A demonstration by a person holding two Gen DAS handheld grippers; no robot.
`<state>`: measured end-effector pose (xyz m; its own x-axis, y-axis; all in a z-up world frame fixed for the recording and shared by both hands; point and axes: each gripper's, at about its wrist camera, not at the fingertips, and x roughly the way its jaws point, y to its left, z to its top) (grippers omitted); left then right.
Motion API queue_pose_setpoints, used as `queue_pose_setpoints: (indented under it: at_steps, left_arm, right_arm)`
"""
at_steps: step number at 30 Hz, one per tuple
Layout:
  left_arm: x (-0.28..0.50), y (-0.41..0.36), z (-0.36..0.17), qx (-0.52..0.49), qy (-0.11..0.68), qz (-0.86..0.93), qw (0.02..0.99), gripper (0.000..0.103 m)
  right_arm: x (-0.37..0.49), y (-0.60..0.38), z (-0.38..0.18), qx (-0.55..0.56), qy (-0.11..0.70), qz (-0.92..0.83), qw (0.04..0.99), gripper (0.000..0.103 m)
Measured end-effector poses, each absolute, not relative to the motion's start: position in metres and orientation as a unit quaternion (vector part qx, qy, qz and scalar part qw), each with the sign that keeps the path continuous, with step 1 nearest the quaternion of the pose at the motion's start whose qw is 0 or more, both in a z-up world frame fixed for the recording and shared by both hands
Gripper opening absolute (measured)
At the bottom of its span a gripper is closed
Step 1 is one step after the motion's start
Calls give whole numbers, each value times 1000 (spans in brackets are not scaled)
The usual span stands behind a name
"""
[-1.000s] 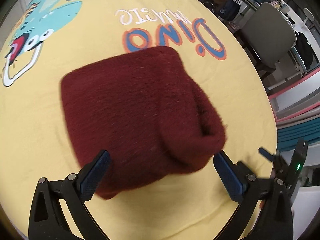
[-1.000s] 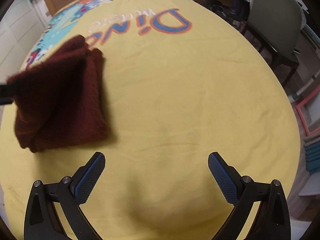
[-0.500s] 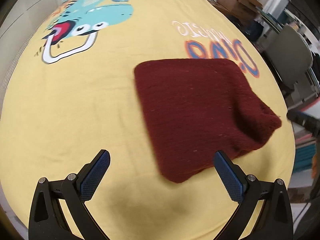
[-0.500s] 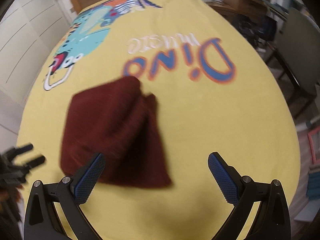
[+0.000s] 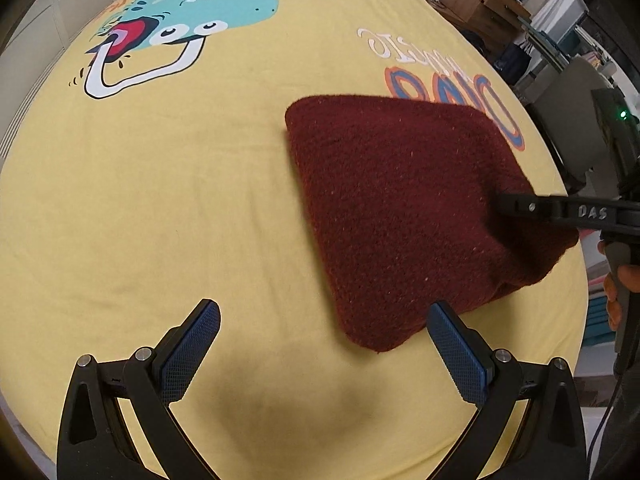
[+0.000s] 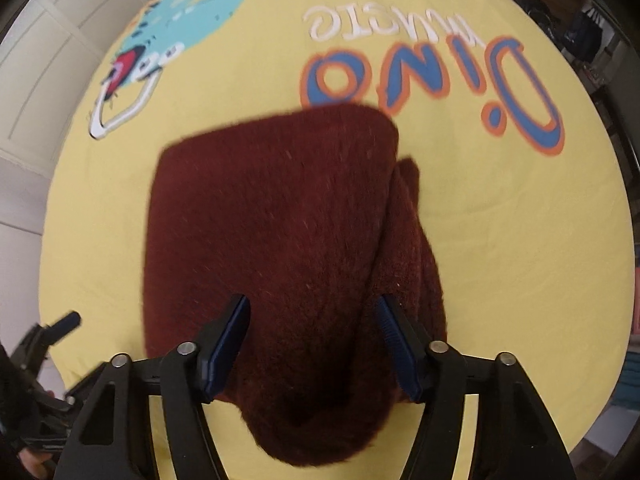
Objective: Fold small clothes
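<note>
Left wrist view shows a yellow sheet (image 5: 160, 184) spread over the whole work surface, printed with a teal cartoon dinosaur (image 5: 192, 20) toward its far left corner and blue-and-orange lettering (image 5: 452, 96) toward its far right. A dark red knitted garment (image 5: 400, 208), folded into a thick squarish pad, lies on the right half of the sheet, its far edge covering part of the lettering. The left gripper (image 5: 324, 356) hangs over bare sheet near the front edge, its blue-padded fingers spread wide with nothing between them; the garment's near corner lies just beside its right pad. The right gripper (image 6: 314, 342) sits at the garment's near end, its fingers partly closed with the knit bunched between them, though whether the pads actually pinch the cloth cannot be told. Beyond the sheet's right edge stand a grey chair (image 5: 568, 92), cardboard boxes (image 5: 476, 0) and shelving; pale panelled cabinet doors (image 6: 52, 64) line the left side.
</note>
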<state>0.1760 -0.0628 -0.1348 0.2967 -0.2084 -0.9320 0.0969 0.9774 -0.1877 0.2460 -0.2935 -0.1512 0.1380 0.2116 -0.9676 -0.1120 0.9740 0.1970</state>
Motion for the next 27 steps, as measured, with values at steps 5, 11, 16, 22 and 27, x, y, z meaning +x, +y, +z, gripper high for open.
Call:
queue_pose_setpoints:
  at_steps: [5,11,16,22,27]
  left_arm:
    - [178,-64,-143,-53,591,-96,799,102]
    - [181,-68,-145,-51,593,-98,798,102]
    - [181,-76,-148,-43,597,-99,795,102]
    - [180,-79,-153,-36,603,-98,791,102]
    - [187,-78,-156,-47,604,-90,791,102]
  right_arm:
    - [228,-322,-151,74,633,98,765,25]
    - [201,-355,-139,113,604,104,782,19]
    - [191,-372,-161,95,617,76,778,18]
    - [194,-370,-173,91,609,68,785,23]
    - [194,-367,-176,60,608,49,790,52]
